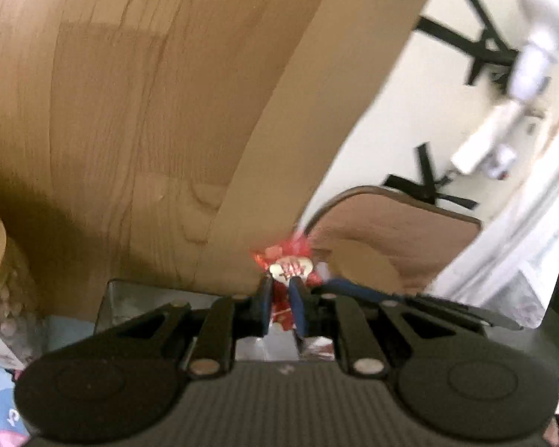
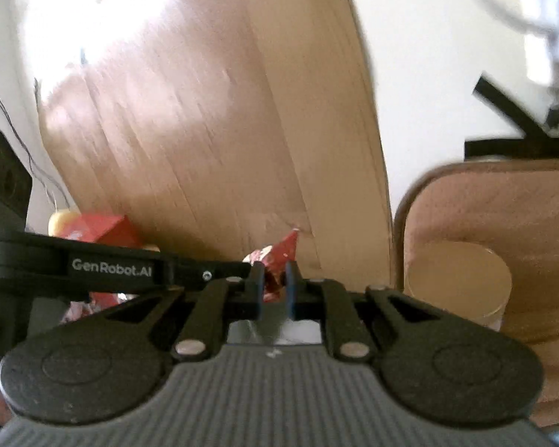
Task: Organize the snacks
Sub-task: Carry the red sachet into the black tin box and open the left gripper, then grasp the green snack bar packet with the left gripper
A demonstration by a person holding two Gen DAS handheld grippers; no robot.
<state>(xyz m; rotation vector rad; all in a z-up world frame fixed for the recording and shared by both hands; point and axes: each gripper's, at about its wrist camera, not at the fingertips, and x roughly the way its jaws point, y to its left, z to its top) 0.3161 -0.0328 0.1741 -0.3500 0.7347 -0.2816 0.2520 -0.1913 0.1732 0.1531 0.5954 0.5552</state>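
At lower centre of each wrist view, the left gripper [image 1: 284, 290] and right gripper [image 2: 274, 283] are each clamped on a crinkly red foil snack wrapper [image 1: 289, 270], possibly the same one, above the wood-grain table [image 1: 130, 111]. Carrying step, judged; next, a release into a container. A round-lidded jar [image 2: 458, 279] sits at lower right.

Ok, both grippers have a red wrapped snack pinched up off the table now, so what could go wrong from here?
Two risks, as I see it. The left gripper grips its red snack only by crinkly wrapper, so it might slip out. The right gripper holds its red snack with the other gripper's black finger crossing close beside it; the two could bump or snag wrappers.
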